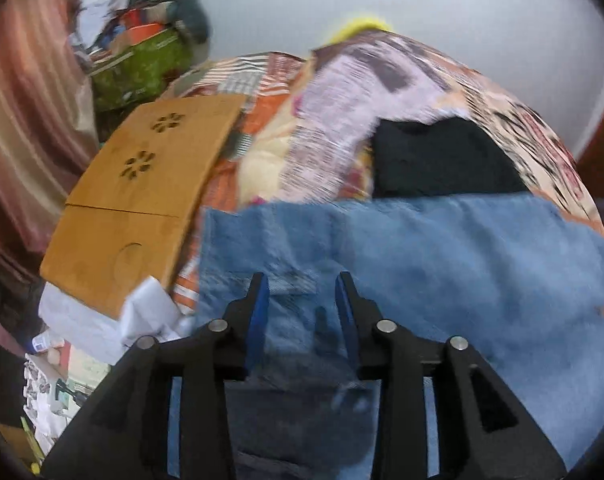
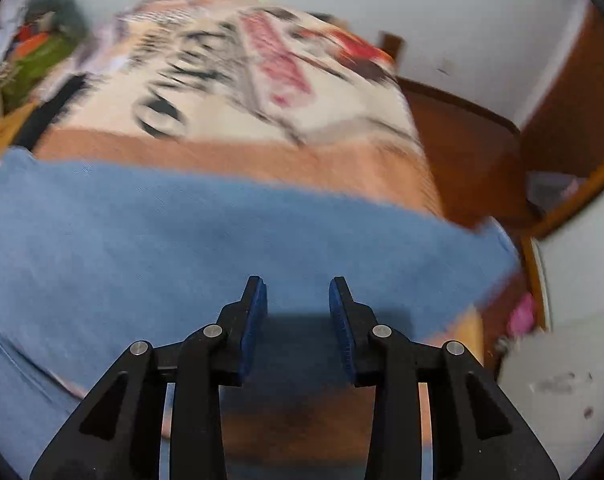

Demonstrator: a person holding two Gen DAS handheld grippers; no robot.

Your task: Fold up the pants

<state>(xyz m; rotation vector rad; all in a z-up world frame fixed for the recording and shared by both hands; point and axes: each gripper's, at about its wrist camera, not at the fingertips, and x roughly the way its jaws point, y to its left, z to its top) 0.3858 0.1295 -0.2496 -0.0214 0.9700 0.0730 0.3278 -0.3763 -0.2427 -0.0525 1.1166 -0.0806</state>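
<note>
Directly below the parted, empty fingers of the left gripper [image 1: 302, 280] and the right gripper [image 2: 297, 284] the blue pants [image 1: 442, 264] were spread flat on the bed [image 2: 229, 92], their long axis running crosswise to both pairs of fingers.

Bed with patterned quilt [image 1: 414, 80]; pale wall [image 1: 422, 4] behind. Striped curtain [image 1: 25, 92] at left. Wooden lap desk [image 1: 141, 184] with flower cut-outs on the bed. Brown wooden footboard [image 2: 462, 148] and door [image 2: 582, 92] at right.
</note>
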